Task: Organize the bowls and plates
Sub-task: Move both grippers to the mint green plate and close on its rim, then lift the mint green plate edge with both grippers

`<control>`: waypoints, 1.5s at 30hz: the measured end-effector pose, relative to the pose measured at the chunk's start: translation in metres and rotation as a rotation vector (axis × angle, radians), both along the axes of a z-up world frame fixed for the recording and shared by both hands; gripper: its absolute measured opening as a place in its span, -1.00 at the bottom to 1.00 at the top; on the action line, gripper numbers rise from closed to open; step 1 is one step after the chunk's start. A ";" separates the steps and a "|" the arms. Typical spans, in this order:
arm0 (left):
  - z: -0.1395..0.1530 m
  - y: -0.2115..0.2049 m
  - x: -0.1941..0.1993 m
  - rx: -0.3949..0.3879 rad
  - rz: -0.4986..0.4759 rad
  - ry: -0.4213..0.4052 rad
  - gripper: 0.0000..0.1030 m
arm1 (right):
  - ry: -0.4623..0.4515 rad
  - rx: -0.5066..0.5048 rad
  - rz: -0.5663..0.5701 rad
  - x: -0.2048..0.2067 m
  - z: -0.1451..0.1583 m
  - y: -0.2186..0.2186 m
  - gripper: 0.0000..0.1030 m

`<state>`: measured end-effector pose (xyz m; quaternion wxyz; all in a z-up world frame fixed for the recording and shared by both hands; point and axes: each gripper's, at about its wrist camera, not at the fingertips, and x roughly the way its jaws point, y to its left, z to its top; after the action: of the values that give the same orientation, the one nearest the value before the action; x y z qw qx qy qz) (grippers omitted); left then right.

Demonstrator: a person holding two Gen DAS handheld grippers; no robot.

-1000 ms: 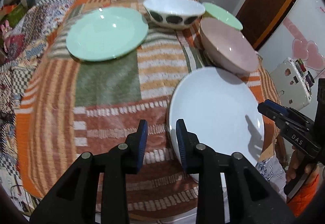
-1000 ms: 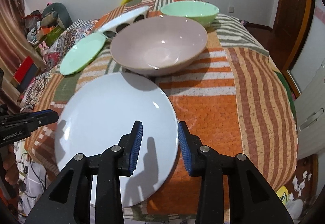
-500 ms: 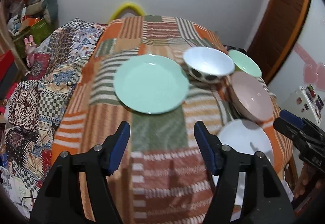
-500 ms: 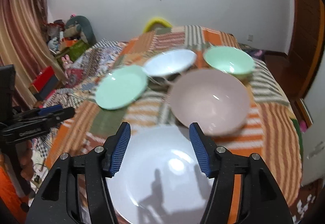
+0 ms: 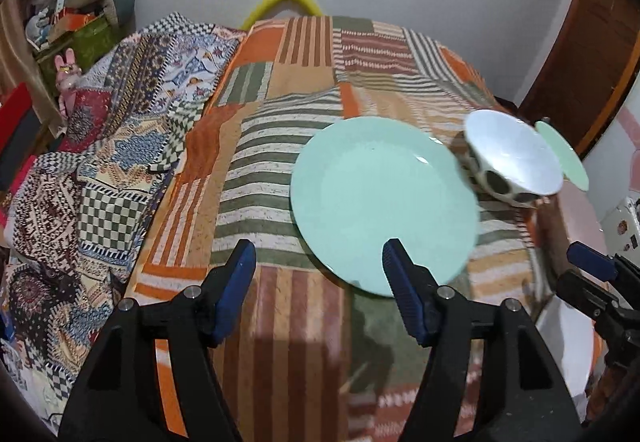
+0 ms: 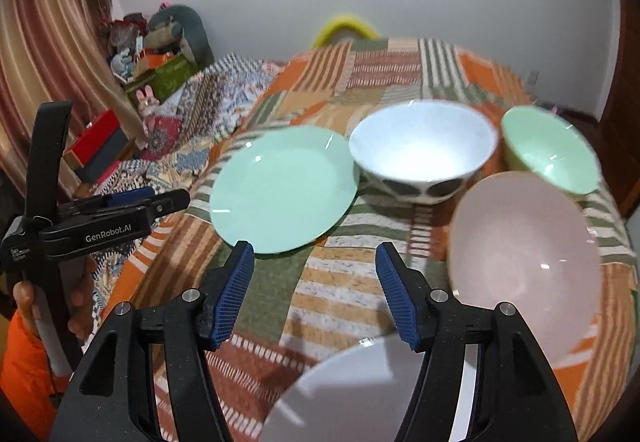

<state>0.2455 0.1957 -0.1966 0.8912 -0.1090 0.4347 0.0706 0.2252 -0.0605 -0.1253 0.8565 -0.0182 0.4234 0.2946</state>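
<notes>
I hold both tools angled down over the patchwork bedspread (image 5: 288, 169): left gripper (image 5: 318, 282) and right gripper (image 6: 314, 284) stand half-spread, gripping nothing, near the green plate (image 5: 380, 197).

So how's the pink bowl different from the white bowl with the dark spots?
The pink bowl is plain, one pale colour all over; the white bowl has dark oval spots around its outside. The pink bowl looks wider and shallower, the white bowl deeper with steeper walls. The pink bowl sits nearer the grippers, beside the white plate; the white bowl sits farther back, between the green plate and the green bowl. Both stand upright and empty on the striped cloth.
</notes>
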 end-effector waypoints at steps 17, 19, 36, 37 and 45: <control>-0.047 0.043 0.063 -0.099 -0.016 0.023 -0.62 | 0.163 -0.049 -0.023 0.057 -0.045 0.025 -0.37; -0.049 0.045 0.066 -0.125 -0.020 0.020 -0.65 | 0.174 -0.051 -0.023 0.059 -0.048 0.028 -0.37; -0.046 0.031 0.013 -0.134 -0.061 0.074 -0.75 | 0.219 -0.054 0.028 0.041 -0.047 0.021 -0.39; -0.046 0.031 0.008 -0.138 -0.062 0.079 -0.75 | 0.222 -0.052 0.031 0.040 -0.047 0.021 -0.39; -0.048 0.033 -0.006 -0.163 -0.078 0.112 -0.74 | 0.230 -0.046 0.051 0.040 -0.048 0.024 -0.40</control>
<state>0.2397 0.2287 -0.2447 0.8556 -0.1602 0.4921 0.0064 0.2655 -0.0365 -0.1733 0.7939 -0.0148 0.5248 0.3065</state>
